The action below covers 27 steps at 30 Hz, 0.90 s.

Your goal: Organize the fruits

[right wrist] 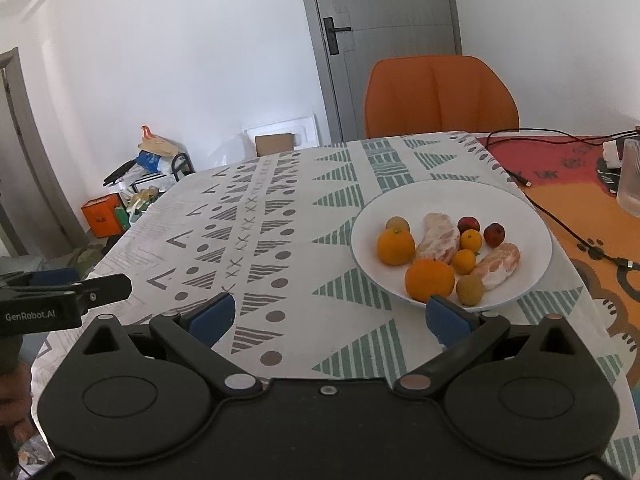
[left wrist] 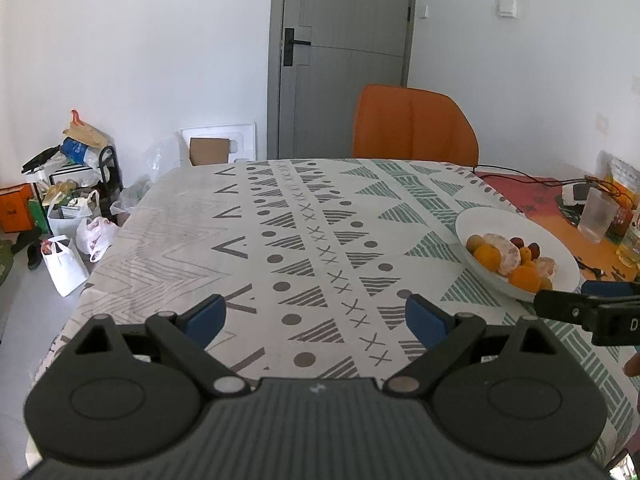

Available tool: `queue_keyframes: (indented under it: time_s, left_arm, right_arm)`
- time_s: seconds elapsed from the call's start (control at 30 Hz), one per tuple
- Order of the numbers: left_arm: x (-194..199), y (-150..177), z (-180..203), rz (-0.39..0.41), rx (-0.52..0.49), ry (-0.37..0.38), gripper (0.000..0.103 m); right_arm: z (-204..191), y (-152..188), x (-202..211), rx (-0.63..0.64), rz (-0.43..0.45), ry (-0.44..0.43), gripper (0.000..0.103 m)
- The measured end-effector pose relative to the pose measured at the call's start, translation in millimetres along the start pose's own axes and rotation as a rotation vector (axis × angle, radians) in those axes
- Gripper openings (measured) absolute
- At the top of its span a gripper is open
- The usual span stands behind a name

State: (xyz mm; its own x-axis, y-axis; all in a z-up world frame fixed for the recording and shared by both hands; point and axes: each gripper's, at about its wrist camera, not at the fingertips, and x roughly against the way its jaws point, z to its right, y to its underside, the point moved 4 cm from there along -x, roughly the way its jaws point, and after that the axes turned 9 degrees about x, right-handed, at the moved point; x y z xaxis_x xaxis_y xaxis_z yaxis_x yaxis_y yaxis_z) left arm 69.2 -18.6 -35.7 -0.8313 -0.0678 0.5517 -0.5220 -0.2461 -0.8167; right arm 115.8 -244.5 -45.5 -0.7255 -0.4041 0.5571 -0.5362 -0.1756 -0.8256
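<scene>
While both the left gripper and right gripper hover released, fruits fill the white plate at right.

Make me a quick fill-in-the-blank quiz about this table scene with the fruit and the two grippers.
1. All the fruit lies on a white ____.
2. The chair behind the table is ____ in colour.
3. Both the left gripper and the right gripper have their jaws ____.
4. The number of peeled pomelo pieces among the fruit is ____.

Missing words: plate; orange; open; two
</scene>
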Motion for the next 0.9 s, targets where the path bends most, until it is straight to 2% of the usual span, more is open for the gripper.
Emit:
queue_keyframes:
  time_s: [0.9]
  left_arm:
    - [-2.0,4.4,-2.1,-0.016,-0.006,-0.005,0.095]
  right_arm:
    - [0.3,5.7,-6.7,0.009,-0.011,0.013,0.103]
